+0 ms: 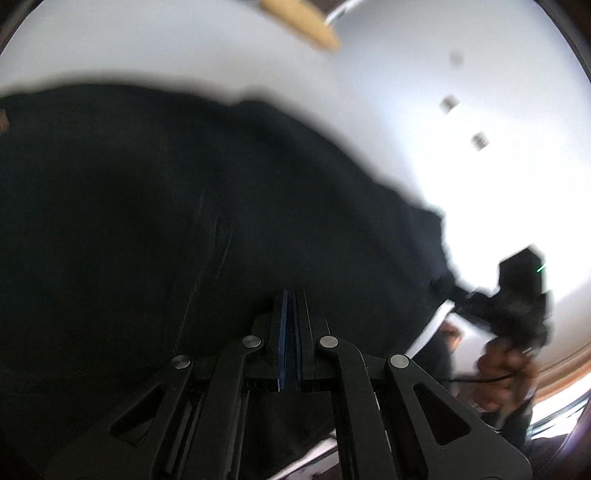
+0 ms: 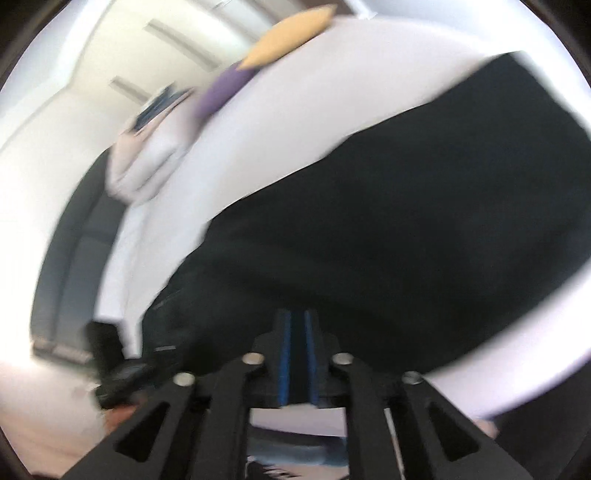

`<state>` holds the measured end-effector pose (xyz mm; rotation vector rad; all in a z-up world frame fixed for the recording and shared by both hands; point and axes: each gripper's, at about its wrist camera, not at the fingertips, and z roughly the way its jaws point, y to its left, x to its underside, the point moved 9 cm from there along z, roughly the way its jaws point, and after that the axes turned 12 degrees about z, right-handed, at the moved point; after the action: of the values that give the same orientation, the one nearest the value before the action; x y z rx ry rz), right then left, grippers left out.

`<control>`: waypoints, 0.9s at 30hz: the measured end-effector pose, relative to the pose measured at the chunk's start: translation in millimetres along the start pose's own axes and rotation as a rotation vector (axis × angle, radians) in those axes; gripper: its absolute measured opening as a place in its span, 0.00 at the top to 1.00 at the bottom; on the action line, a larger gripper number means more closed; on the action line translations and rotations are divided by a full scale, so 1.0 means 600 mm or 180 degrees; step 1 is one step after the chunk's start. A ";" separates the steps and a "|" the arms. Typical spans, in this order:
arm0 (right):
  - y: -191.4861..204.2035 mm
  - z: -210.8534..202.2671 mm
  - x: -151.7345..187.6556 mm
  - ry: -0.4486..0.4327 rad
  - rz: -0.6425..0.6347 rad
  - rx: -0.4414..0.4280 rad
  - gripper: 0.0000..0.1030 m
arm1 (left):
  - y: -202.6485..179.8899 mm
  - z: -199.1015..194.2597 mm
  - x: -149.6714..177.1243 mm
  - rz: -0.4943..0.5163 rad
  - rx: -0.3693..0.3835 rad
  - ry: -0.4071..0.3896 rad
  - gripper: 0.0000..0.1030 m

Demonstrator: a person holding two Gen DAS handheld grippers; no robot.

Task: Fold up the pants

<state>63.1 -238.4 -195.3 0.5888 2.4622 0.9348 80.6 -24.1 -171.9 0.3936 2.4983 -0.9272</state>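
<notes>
White bed (image 1: pixel 424 92) lies bare beyond the pants (image 1: pixel 184 221) (pillows (image 2: pixel 288 37) far).

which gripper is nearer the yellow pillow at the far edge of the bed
Cannot say for sure. Both the left gripper and the right gripper sit over the black pants, and the yellow pillow lies well beyond each.

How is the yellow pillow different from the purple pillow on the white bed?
In the right wrist view, the yellow pillow is lighter and lies farther up the picture than the purple pillow, which is darker. The yellow one looks longer, though blur makes that unsure. Both lie at the edge of the white bed, touching end to end.
</notes>
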 end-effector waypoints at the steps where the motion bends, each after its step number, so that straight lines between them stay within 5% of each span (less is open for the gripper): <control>1: -0.001 0.018 0.008 0.0082 0.0006 -0.0002 0.84 | -0.001 -0.005 0.007 0.0009 0.0012 -0.0064 0.98; 3: -0.022 0.062 0.038 0.0395 0.0112 0.0052 0.89 | 0.000 -0.012 0.021 -0.0026 0.0038 -0.0056 0.98; 5: -0.041 0.065 0.051 0.0416 0.0116 0.0065 1.00 | 0.004 -0.022 0.036 -0.0038 0.0049 -0.0066 0.98; 11: -0.070 0.005 0.046 0.0339 0.0202 0.0123 1.00 | -0.002 -0.040 0.073 0.0008 0.0087 -0.0031 0.98; 16: -0.060 -0.043 0.016 0.0174 -0.0040 0.0451 0.95 | -0.029 -0.036 0.084 0.0243 -0.0028 0.0180 0.98; 21: -0.011 -0.046 -0.028 0.0081 -0.0052 0.0042 0.76 | -0.059 -0.046 0.011 0.0518 -0.0144 0.0036 0.98; 27: 0.030 0.076 -0.098 0.0364 0.0388 -0.0602 0.75 | -0.038 0.043 -0.105 0.0185 0.0011 -0.0065 0.98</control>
<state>139.3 -233.9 -198.7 0.6413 2.4215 1.2658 133.3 -65.0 -145.3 0.4531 2.4537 -0.9085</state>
